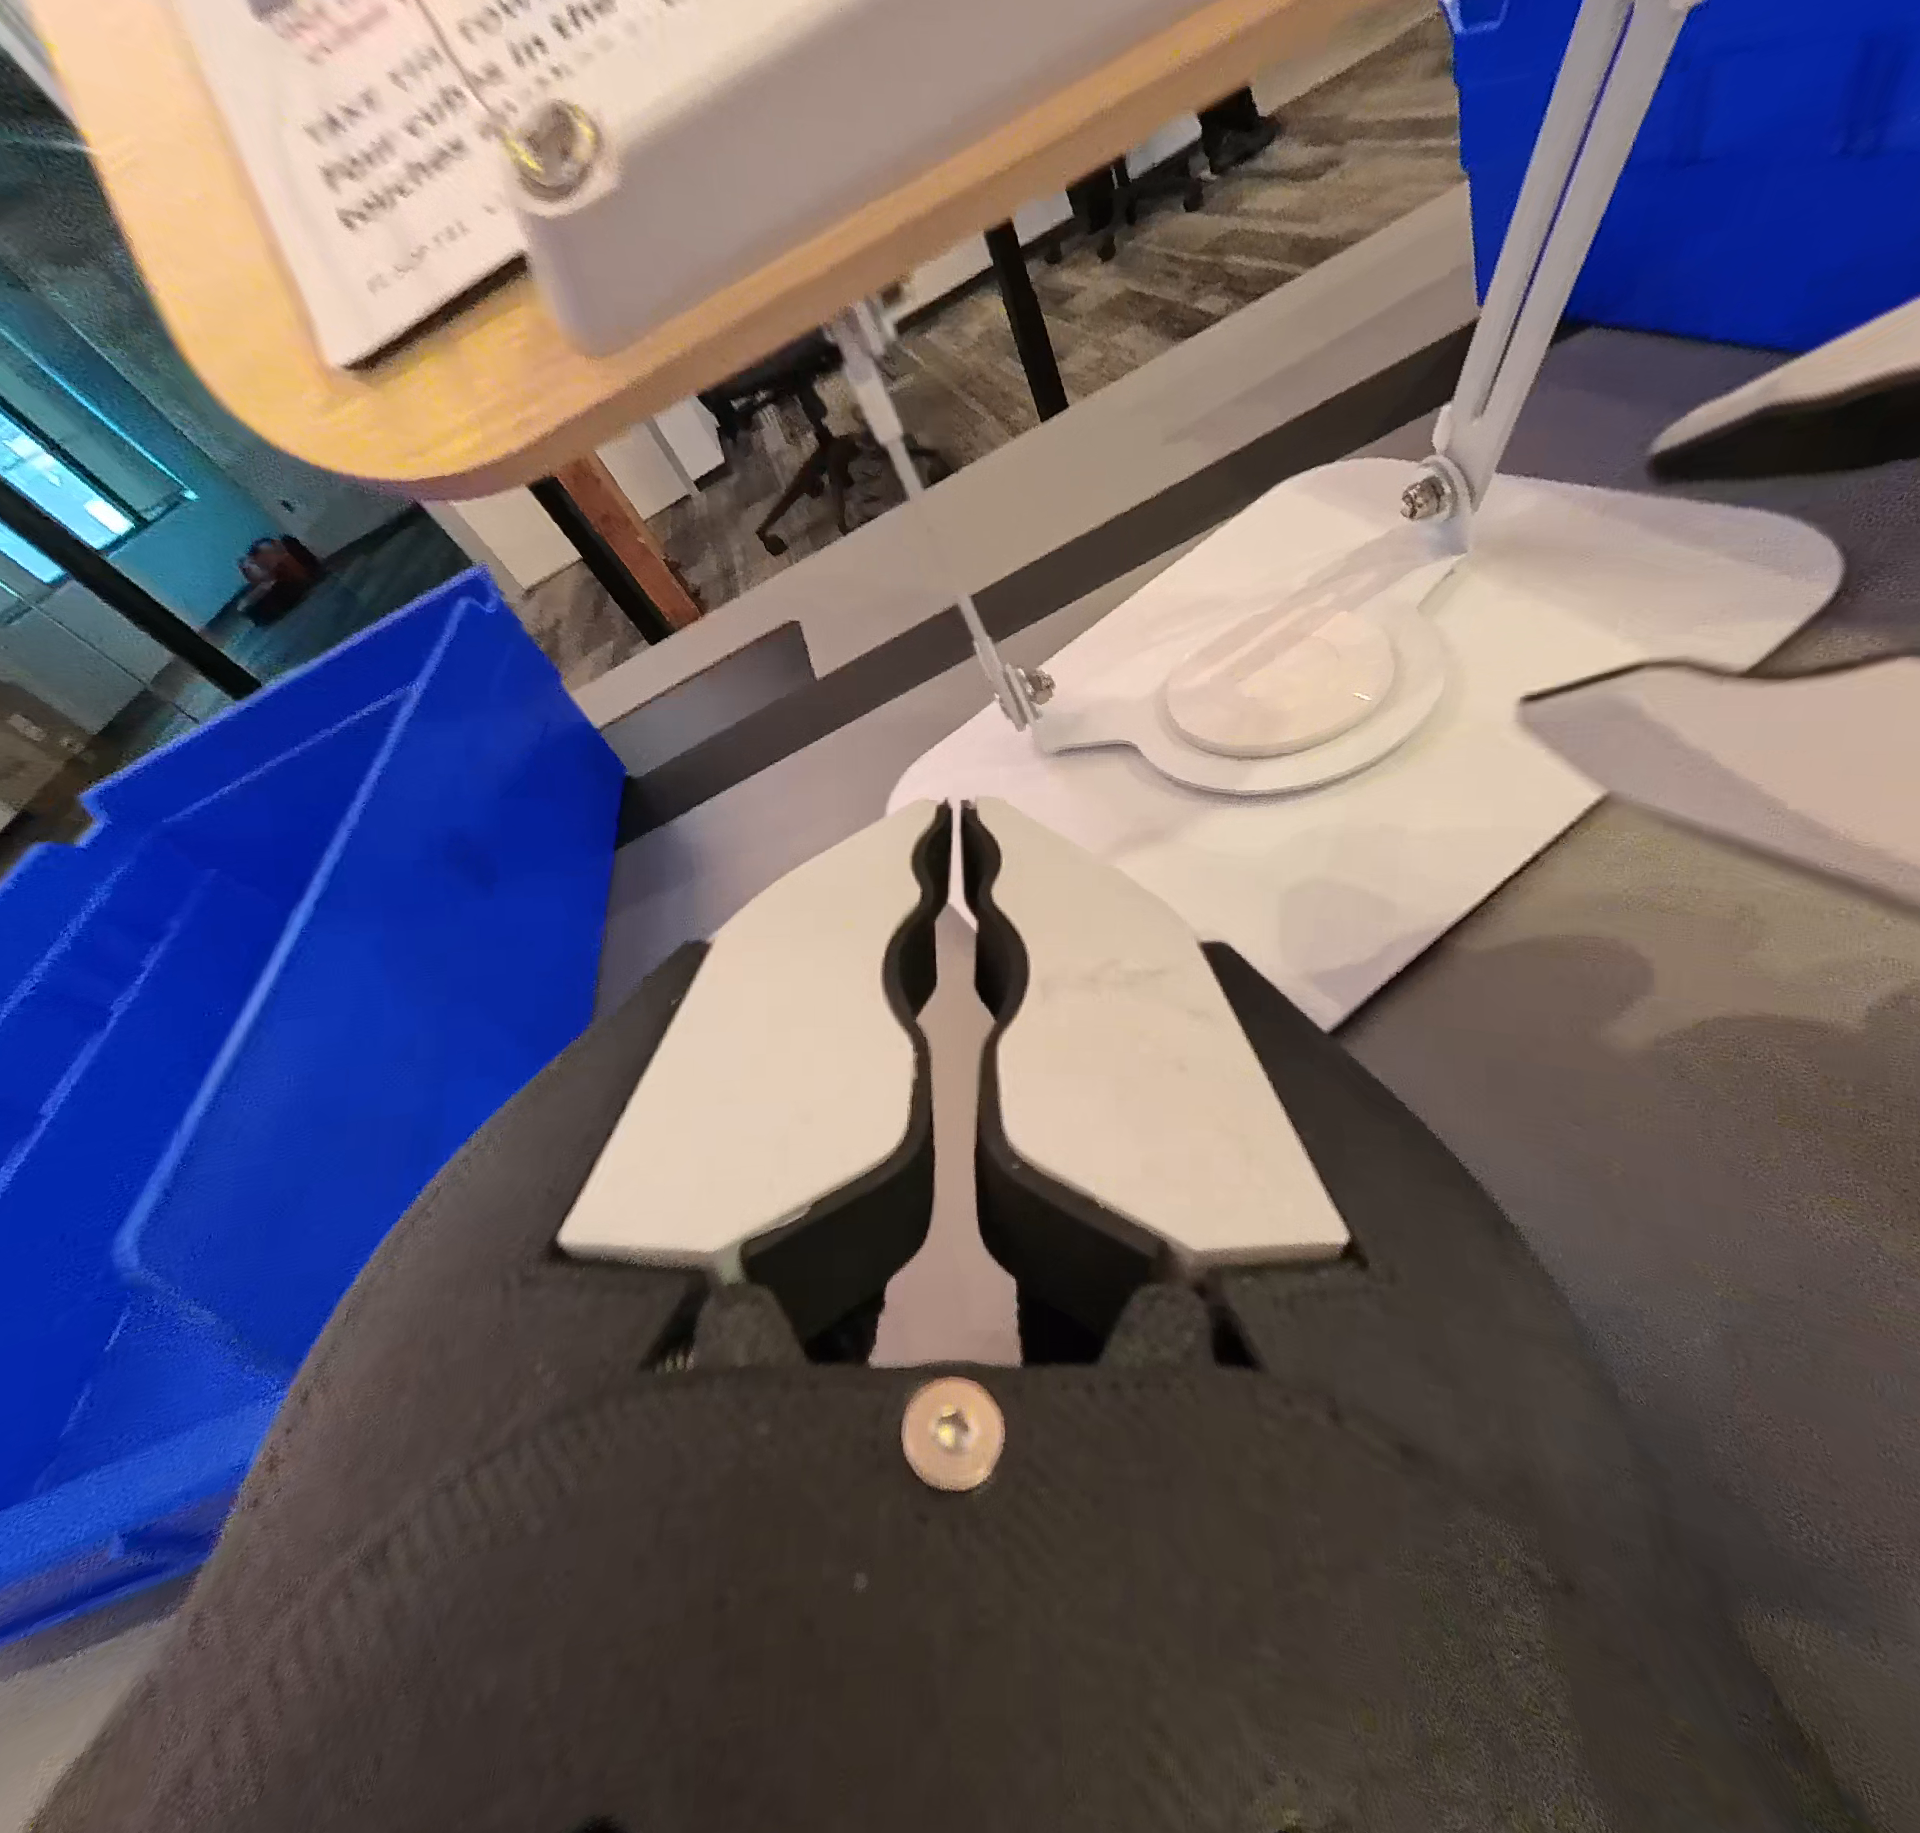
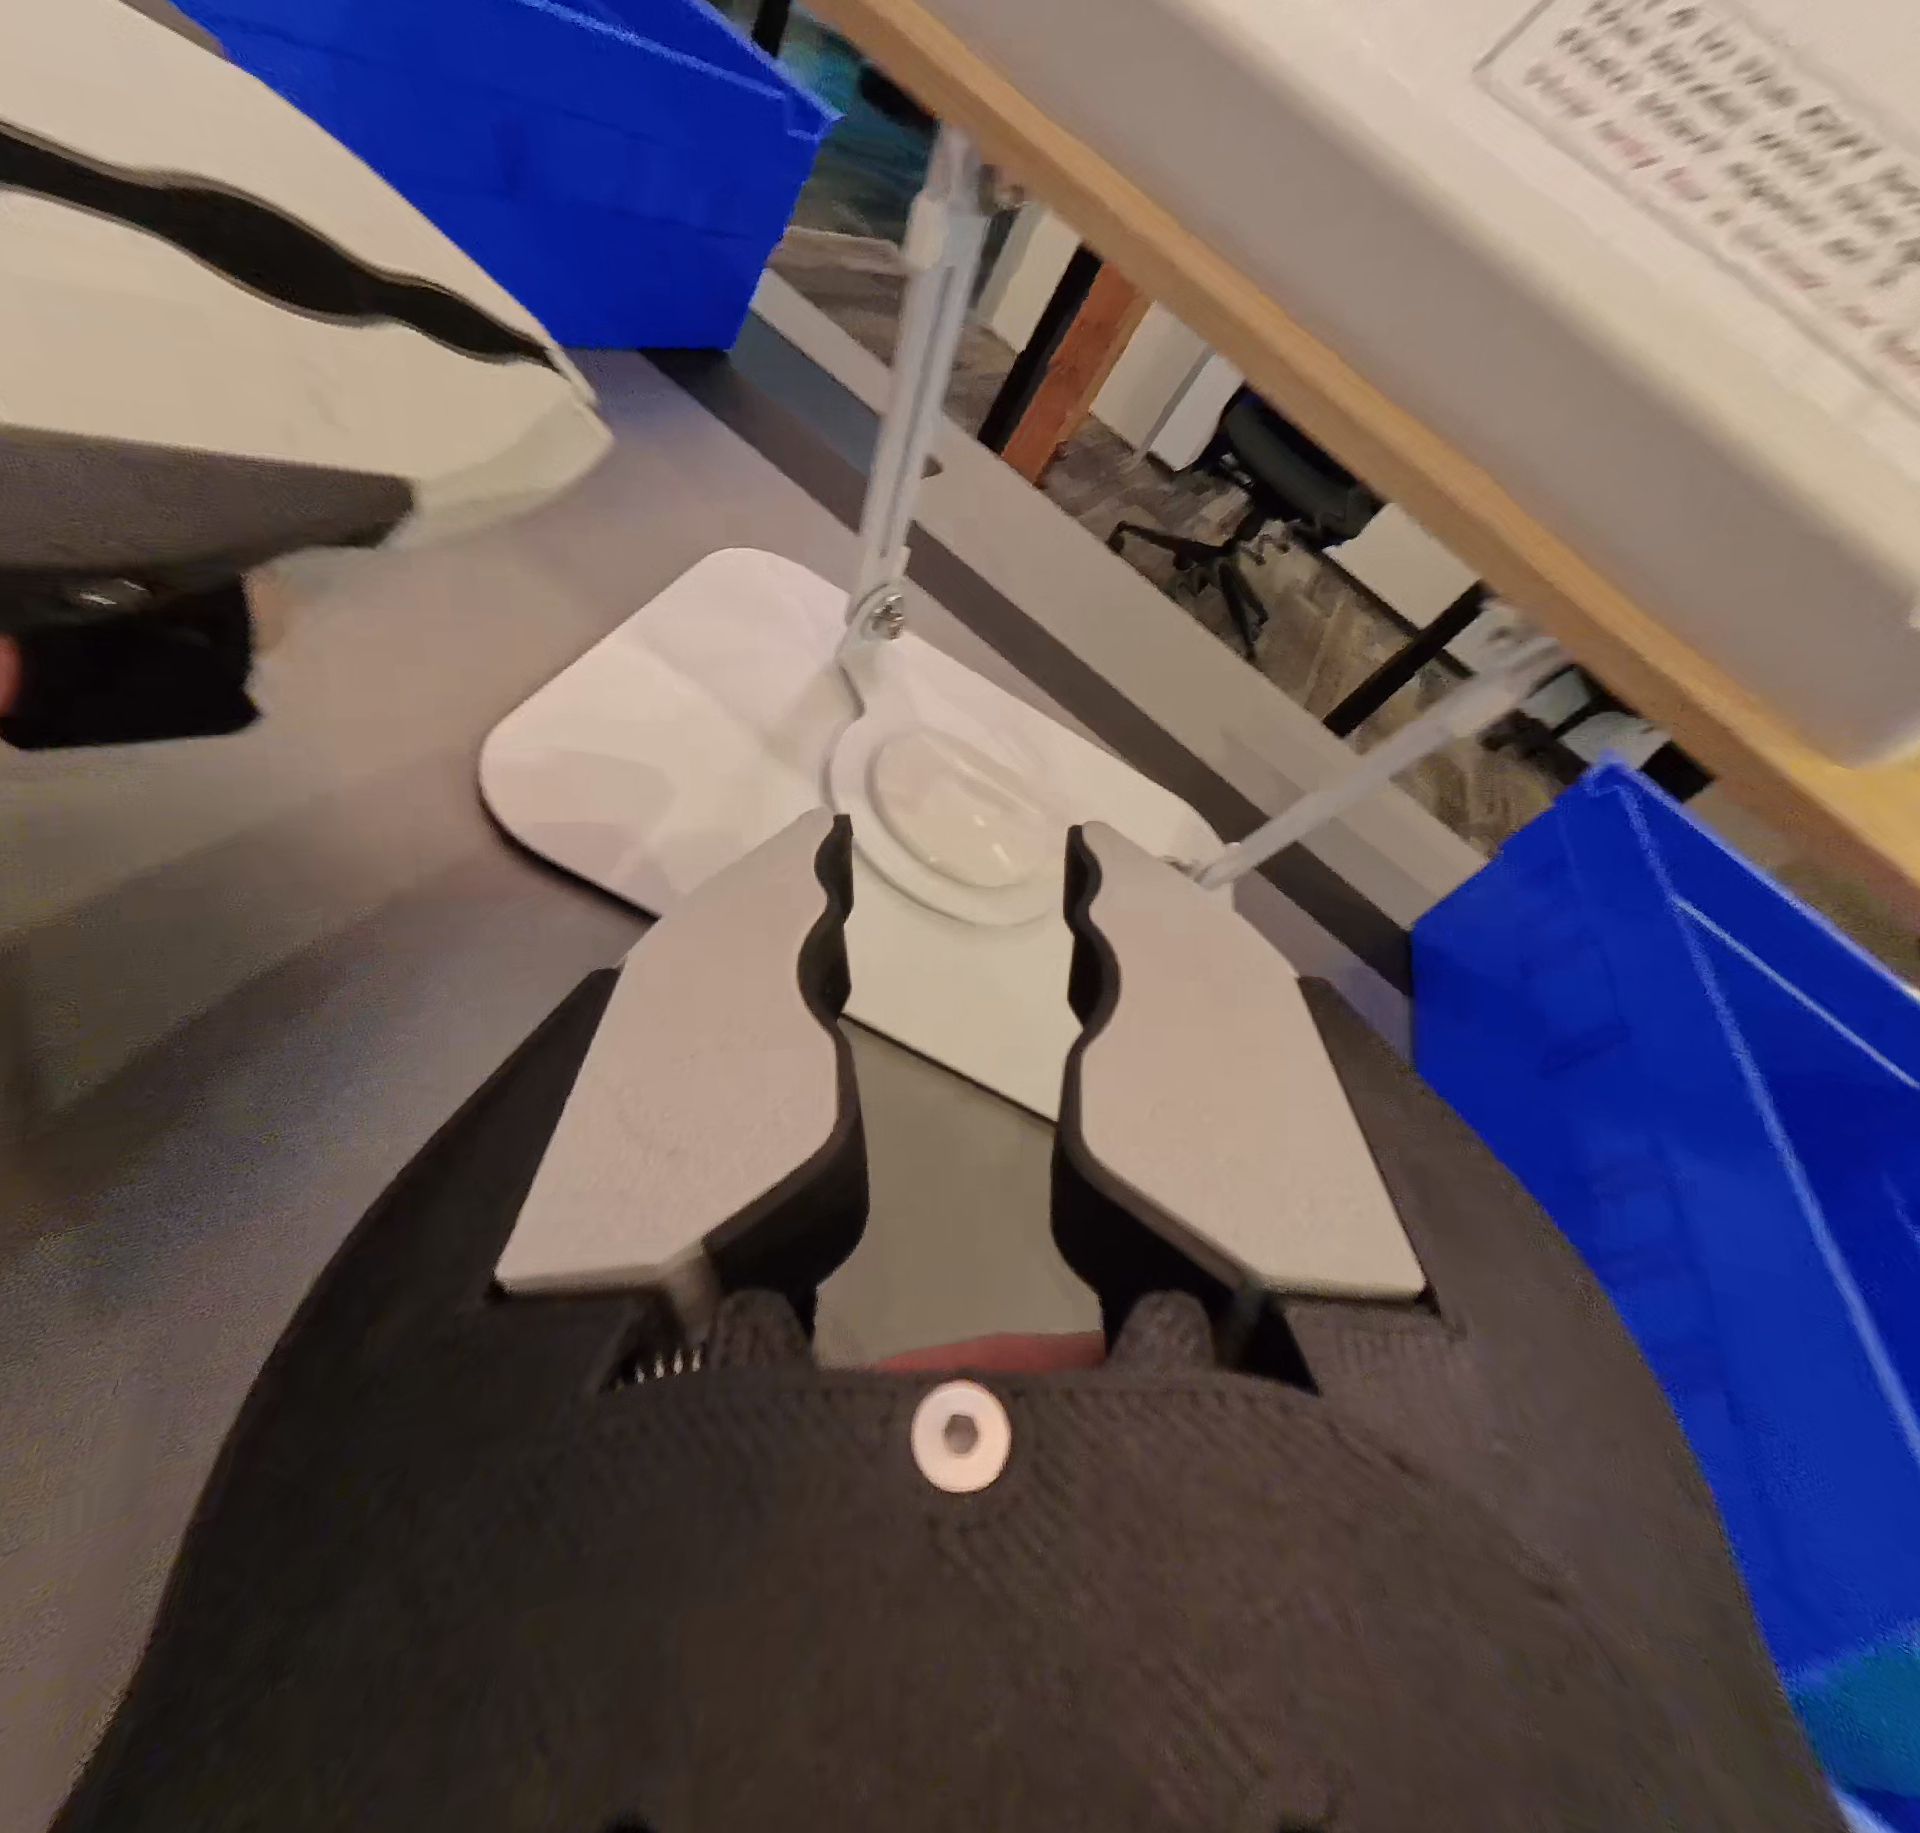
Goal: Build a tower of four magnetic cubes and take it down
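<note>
Left gripper point(image 1: 956, 815) pressed together, empty, over the grey bench point(image 1: 1662, 1108) at the edge of a white stand base point(image 1: 1299, 848). Right gripper point(image 2: 958, 838) spread apart, empty, over the same base point(image 2: 665, 744), near its round disc point(image 2: 956, 827). Blue bins point(image 1: 260, 900) at either side point(image 2: 1714, 1108). Cubes out of sight in both views.

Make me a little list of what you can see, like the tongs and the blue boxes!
left tongs: shut, holding nothing
right tongs: open, holding nothing
white stand base: flat on the grey table, ahead of both tongs
blue bins: one at left, one at right
magnetic cubes: none in view
</note>
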The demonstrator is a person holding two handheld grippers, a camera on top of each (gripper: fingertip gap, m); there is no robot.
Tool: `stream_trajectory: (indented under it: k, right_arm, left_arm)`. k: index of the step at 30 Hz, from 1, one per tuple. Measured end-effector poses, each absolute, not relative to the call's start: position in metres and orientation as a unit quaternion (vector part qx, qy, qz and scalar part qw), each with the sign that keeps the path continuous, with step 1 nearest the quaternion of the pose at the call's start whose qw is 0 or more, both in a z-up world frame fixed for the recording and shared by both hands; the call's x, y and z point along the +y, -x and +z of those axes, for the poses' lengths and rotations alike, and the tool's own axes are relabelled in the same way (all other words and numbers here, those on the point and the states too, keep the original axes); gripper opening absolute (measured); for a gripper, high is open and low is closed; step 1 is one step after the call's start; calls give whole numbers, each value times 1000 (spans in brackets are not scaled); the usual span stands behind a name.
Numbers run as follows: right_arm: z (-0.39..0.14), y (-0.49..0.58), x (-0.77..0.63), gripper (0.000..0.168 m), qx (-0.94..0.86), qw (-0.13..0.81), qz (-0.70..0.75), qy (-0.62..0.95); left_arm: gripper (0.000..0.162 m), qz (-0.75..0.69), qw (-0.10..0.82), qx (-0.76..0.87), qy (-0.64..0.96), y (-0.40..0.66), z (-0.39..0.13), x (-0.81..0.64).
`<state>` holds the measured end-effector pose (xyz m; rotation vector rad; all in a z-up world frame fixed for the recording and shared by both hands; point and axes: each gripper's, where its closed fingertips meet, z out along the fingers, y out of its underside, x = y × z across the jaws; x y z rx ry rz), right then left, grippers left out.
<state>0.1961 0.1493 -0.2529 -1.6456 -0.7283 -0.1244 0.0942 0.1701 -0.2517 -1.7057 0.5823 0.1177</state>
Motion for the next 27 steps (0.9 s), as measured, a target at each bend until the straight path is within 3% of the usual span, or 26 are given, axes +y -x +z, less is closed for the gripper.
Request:
stream_trajectory:
  k: [1, 6, 15, 21, 27]
  right_arm:
    - [-248, -201, 149, 40, -313, 628, -60, 710]
    - [-229, -227, 136, 49, -303, 660, -78, 683]
    - [-203, -319, 109, 50, -232, 691, -121, 673]
    - [-197, -413, 109, 53, -135, 688, -159, 696]
    - [-205, -443, 110, 54, -111, 670, -165, 715]
  left_arm:
    - [2, 53, 627, 251, 735, -92, -247, 168]
    - [8, 86, 659, 253, 703, -70, -226, 149]
    - [10, 167, 683, 170, 691, 56, -198, 135]
    - [16, 180, 651, 108, 729, 149, -219, 134]
    - [30, 133, 615, 186, 755, 139, -240, 141]
